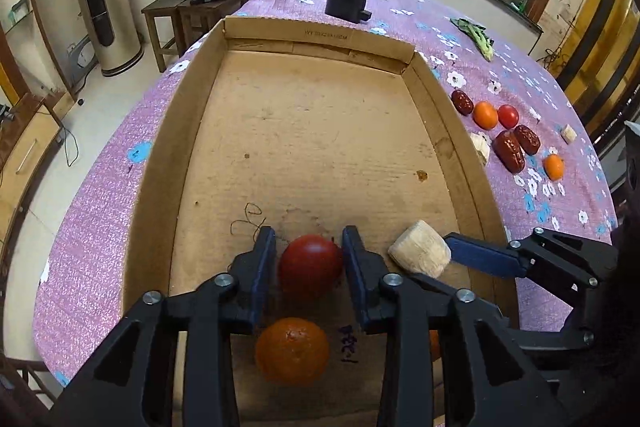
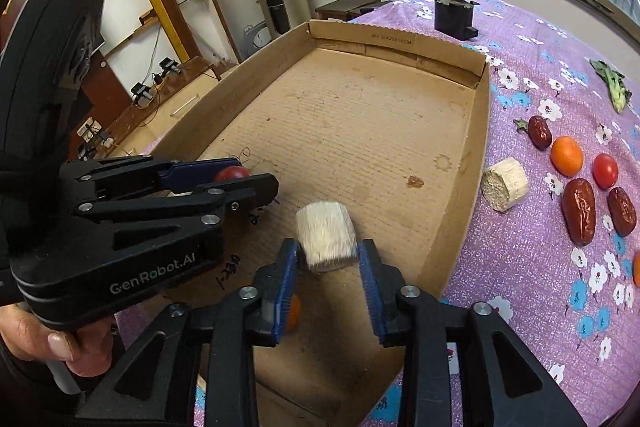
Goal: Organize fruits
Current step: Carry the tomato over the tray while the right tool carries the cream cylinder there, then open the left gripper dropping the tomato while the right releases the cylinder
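Note:
Inside the cardboard box (image 1: 320,35), my left gripper (image 1: 308,239) stands open around a red tomato (image 1: 310,263) that rests on the box floor, with a thin gap at the left pad. An orange (image 1: 292,351) lies just behind it, under the gripper. To the right, my right gripper (image 2: 328,247) is open over a pale cylinder piece (image 2: 326,241), which looks blurred and sits between and just beyond the blue pads. The same piece (image 1: 420,253) shows in the left wrist view. More fruit lies on the purple cloth: oranges (image 2: 566,155), a tomato (image 2: 605,170), red dates (image 2: 579,211) and another pale piece (image 2: 505,183).
A dark block with a wooden spool (image 1: 347,1) stands at the table's far end. A green vegetable (image 1: 474,37) lies at the far right. Wooden stools (image 1: 192,11) stand beyond the table's left edge. A hand (image 2: 60,343) holds the left gripper's handle.

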`<action>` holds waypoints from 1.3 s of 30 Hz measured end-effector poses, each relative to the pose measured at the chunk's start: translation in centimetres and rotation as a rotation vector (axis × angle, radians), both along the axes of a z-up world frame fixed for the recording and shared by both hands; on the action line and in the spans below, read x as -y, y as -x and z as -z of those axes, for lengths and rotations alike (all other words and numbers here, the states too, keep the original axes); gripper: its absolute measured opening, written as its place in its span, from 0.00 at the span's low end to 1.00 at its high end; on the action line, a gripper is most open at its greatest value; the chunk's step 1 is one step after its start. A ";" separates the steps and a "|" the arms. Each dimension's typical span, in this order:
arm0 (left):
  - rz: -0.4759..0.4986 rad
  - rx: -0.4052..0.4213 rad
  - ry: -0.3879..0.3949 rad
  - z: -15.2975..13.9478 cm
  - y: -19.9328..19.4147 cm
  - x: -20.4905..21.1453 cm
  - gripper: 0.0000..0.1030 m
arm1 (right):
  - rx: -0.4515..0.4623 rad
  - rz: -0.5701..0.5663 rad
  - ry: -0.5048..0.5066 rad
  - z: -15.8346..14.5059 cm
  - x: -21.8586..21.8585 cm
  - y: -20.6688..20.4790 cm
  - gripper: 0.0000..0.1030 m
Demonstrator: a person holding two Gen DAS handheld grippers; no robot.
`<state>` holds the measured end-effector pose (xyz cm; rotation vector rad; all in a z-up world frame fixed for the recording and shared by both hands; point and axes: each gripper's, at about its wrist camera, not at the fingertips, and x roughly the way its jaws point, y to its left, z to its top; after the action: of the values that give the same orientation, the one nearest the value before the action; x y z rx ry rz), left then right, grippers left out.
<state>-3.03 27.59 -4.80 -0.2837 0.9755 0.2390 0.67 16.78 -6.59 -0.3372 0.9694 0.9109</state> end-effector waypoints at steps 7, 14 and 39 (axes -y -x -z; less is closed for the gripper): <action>0.003 0.043 -0.019 -1.7 0.8 0.8 0.45 | 0.010 0.015 -0.031 -1.5 1.8 0.6 0.46; 0.037 0.066 -0.019 -3.1 0.9 2.7 0.45 | 0.029 0.069 -0.085 -3.7 6.0 1.2 0.46; 0.279 0.063 0.040 -4.2 -3.6 14.8 0.45 | 0.049 0.389 -0.126 -4.6 21.7 -2.5 0.46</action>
<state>0.55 12.84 -0.64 -0.1875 0.9460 -0.0440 3.17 -4.90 -2.03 -0.0585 0.8884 0.6016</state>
